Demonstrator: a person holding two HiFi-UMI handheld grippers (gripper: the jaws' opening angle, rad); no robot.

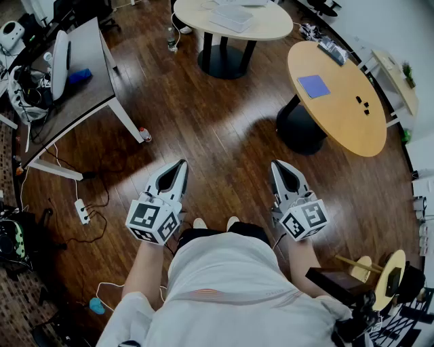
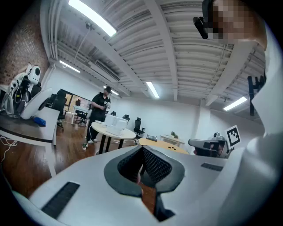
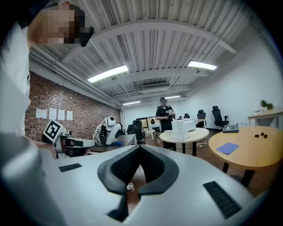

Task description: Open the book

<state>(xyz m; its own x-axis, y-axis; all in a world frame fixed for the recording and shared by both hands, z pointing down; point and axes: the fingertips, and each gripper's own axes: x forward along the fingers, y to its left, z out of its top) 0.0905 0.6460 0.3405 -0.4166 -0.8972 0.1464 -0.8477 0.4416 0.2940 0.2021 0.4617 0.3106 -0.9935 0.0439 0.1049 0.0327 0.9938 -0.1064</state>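
Hovering above floor (image 1: 224, 135) | left hand-held gripper (image 1: 182, 163) closed, empty | right hand-held gripper (image 1: 277, 165) closed, empty | book (image 1: 313, 86) on round table (image 1: 352, 129)

Bright, even indoor light from ceiling strip lights (image 2: 90, 16). Soft shadows and mild sheen on wood floor (image 1: 224, 135). Gripper views show heavy fisheye bending and black vignetted corners; left claw (image 2: 142, 150) shell near lens slightly soft. Head view sharp.

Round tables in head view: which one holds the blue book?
The right-hand round table, bearing the blue book and small dark items; the other round table carries white things.
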